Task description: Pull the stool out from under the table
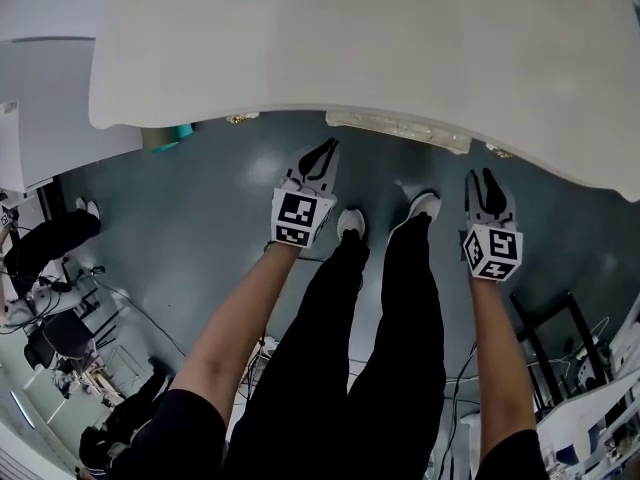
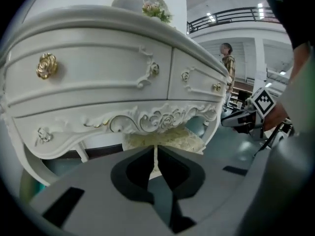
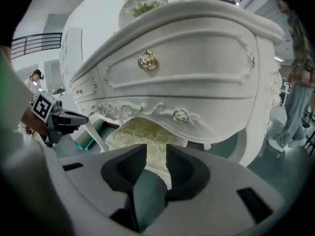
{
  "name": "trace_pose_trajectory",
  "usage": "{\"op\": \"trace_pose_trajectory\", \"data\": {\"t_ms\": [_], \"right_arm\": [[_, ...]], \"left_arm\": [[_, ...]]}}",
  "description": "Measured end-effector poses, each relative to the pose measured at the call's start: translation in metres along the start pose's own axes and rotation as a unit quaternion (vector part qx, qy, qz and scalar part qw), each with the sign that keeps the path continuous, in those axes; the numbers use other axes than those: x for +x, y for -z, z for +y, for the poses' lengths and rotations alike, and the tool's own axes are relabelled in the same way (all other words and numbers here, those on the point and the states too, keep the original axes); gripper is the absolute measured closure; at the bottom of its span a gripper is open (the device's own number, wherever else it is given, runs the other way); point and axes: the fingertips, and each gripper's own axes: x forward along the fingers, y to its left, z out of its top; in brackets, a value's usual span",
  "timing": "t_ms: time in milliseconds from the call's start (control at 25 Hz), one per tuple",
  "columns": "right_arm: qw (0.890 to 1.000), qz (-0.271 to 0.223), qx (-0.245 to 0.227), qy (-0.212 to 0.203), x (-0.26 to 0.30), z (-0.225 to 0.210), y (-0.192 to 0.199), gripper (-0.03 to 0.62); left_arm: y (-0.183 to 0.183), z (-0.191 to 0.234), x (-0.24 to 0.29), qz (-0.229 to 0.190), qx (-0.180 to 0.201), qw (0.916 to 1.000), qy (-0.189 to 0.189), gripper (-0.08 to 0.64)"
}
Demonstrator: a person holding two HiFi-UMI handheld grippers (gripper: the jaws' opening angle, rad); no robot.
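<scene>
An ornate white dressing table (image 1: 350, 38) with gold knobs fills the top of the head view. The stool's pale patterned cushion (image 2: 163, 138) (image 3: 140, 134) sits tucked under it; only a cream front edge of the stool (image 1: 400, 128) peeks out in the head view. My left gripper (image 1: 324, 152) (image 2: 155, 162) hangs in front of the table, short of the stool, jaws shut with nothing between them. My right gripper (image 1: 487, 182) (image 3: 156, 161) is level with it to the right, jaws parted and empty, the cushion ahead through the gap.
The person's legs and white shoes (image 1: 350, 223) stand between the grippers. A teal object (image 1: 180, 131) lies on the floor beside the table's left leg. Cables and a black frame (image 1: 555, 328) are behind. Another person (image 3: 295, 82) stands beyond the table's right end.
</scene>
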Motion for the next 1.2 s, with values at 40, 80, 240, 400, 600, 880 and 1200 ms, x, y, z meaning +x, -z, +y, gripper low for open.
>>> {"op": "trace_pose_trajectory", "data": {"t_ms": [40,80,240,400,600,880,1200], "right_arm": [[1.000,0.003,-0.002,-0.001,0.005,-0.002,0.004,0.464],[1.000,0.005,-0.005,-0.003,0.009,-0.003,0.008,0.456],[1.000,0.024,-0.004,-0.014,0.029,-0.001,0.028,0.432],[0.998,0.061,-0.008,-0.019,0.056,-0.004,0.053,0.417],[0.994,0.106,-0.025,-0.022,0.079,-0.010,0.083,0.393],[0.994,0.107,-0.021,-0.016,0.094,-0.022,0.083,0.353],[0.995,0.097,-0.012,-0.014,0.100,-0.022,0.079,0.336]], "left_arm": [[0.005,0.001,0.004,0.004,-0.003,1.0000,0.006,0.548],[0.009,0.003,0.007,0.008,-0.008,0.9999,0.009,0.543],[0.029,0.012,0.020,0.026,-0.011,0.9996,0.007,0.463],[0.043,0.023,0.035,0.037,-0.013,0.9992,-0.005,0.433],[0.069,0.035,0.049,0.063,-0.016,0.9979,-0.004,0.414],[0.085,0.049,0.064,0.077,-0.039,0.9963,0.003,0.359],[0.090,0.046,0.086,0.089,-0.026,0.9952,0.033,0.345]]}}
